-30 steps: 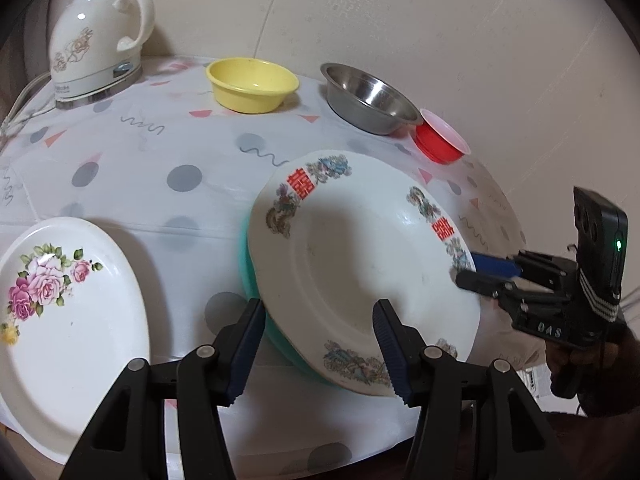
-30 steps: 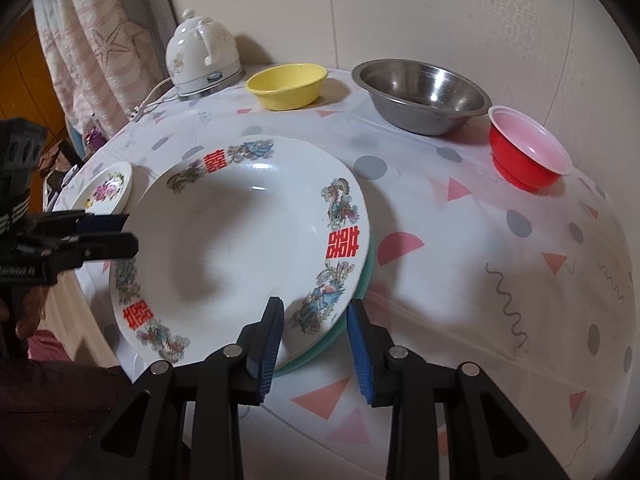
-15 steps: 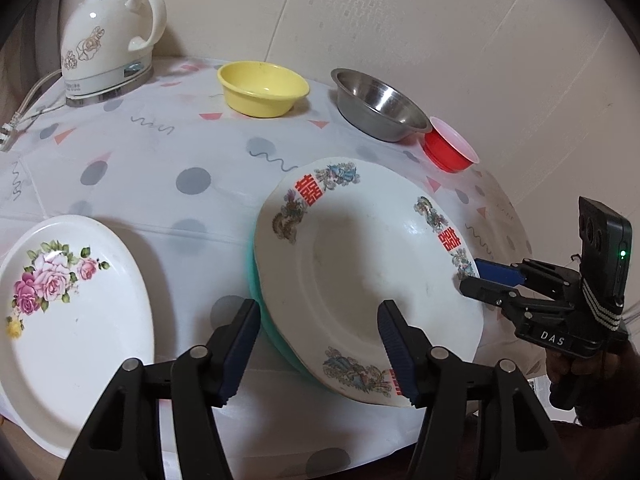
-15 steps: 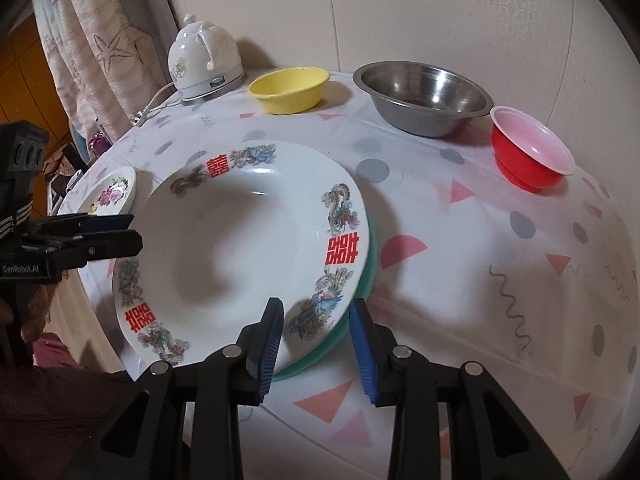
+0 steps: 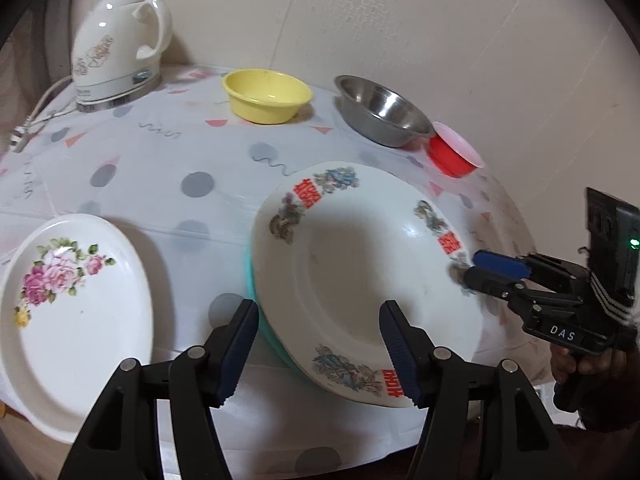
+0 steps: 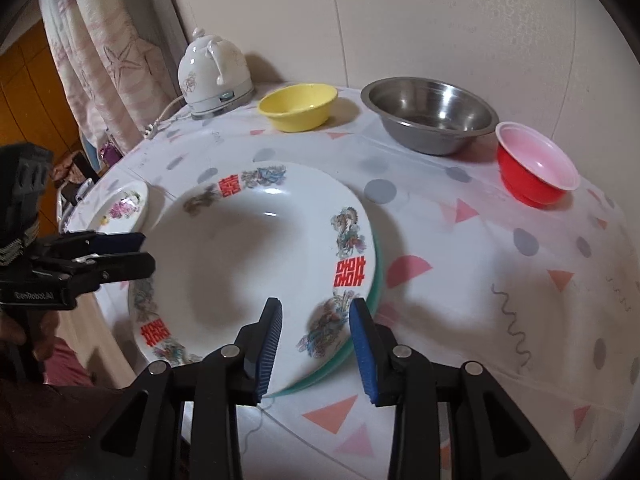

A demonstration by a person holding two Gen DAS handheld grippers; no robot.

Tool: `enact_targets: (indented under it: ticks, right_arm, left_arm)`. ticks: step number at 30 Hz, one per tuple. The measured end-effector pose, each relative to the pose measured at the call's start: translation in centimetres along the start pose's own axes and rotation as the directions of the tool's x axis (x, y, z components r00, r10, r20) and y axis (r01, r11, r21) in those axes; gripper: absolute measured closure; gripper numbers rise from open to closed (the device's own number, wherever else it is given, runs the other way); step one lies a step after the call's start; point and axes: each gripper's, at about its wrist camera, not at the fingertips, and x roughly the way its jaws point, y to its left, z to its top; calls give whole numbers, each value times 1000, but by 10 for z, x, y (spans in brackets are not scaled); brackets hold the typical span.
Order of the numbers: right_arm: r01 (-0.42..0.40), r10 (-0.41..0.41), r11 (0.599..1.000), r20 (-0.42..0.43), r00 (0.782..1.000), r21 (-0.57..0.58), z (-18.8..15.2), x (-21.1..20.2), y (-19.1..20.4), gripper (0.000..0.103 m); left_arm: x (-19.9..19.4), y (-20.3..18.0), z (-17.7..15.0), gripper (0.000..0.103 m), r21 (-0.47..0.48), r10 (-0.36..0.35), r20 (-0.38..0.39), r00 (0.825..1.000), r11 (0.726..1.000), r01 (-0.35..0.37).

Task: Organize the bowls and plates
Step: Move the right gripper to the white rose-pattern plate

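Note:
A large white plate (image 5: 360,276) (image 6: 248,256) with red characters and dragon prints lies on a teal plate (image 5: 251,280) (image 6: 379,280) at the table's near edge. My left gripper (image 5: 318,306) (image 6: 146,253) is open. Its fingers straddle the plate's near-left rim without touching it. My right gripper (image 6: 316,304) (image 5: 474,267) stands open at the plate's right rim, with the rim under the gap and its pads clear of it. A floral plate (image 5: 80,320) (image 6: 120,208) lies to the left. A yellow bowl (image 5: 266,96) (image 6: 298,106), a steel bowl (image 5: 384,112) (image 6: 430,114) and a red bowl (image 5: 454,152) (image 6: 536,168) stand along the back.
A white electric kettle (image 5: 116,44) (image 6: 214,72) stands at the back left with its cord trailing off the table. The patterned tablecloth (image 5: 180,152) covers the round table, which is set against a wall. A curtain (image 6: 100,60) hangs at the left.
My left gripper's jaws have widened a little and its view has tilted slightly. The right gripper and the plates have barely moved.

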Motion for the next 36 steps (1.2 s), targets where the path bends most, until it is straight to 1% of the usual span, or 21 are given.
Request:
enact_targets:
  ticks: [1, 3, 4, 6, 9, 11, 14, 18, 25, 32, 36]
  right_arm:
    - [1, -1, 1000, -3, 1000, -11, 1, 1, 2, 67]
    - [-31, 31, 1000, 6, 1000, -6, 3, 0, 3, 67]
    - [-30, 30, 1000, 9, 1000, -9, 2, 0, 4, 67]
    - [-37, 37, 999, 0, 999, -15, 1, 3, 7, 67]
    - [-34, 33, 999, -12, 999, -30, 1, 7, 15, 67]
    - [-23, 23, 999, -7, 1000, -39, 1, 6, 21, 64]
    - [-13, 12, 999, -11, 1000, -38, 0, 7, 26, 63]
    - [28, -28, 999, -18, 999, -23, -1, 9, 35, 62]
    - [64, -64, 998, -43, 997, -11, 2, 17, 58, 61]
    - [84, -82, 996, -66, 994, 37, 3, 25, 80, 61]
    - [97, -92, 992, -72, 993, 76, 3, 26, 87, 61]
  left_arm:
    - [-1, -1, 0, 39, -3, 24, 4, 1000, 1000, -24]
    - [-5, -4, 2, 39, -11, 46, 23, 999, 999, -46]
    - [-7, -6, 2, 39, -12, 59, 36, 998, 998, -59]
    - [-11, -11, 3, 36, -7, 91, 55, 994, 996, -91]
    - [-15, -14, 4, 32, -10, 99, 75, 992, 995, -98]
    - [-17, -15, 4, 32, -9, 98, 84, 992, 995, -97]
    - [-15, -15, 7, 32, -5, 97, 84, 992, 995, -97]
    - [-14, -14, 12, 32, 21, 80, 80, 994, 996, -82]
    - [-18, 1, 17, 32, 60, 49, 67, 997, 997, -53]
    - [-21, 17, 18, 32, 102, 14, 35, 999, 995, -17]
    - [-22, 26, 17, 32, 121, -22, 18, 1000, 992, 19]
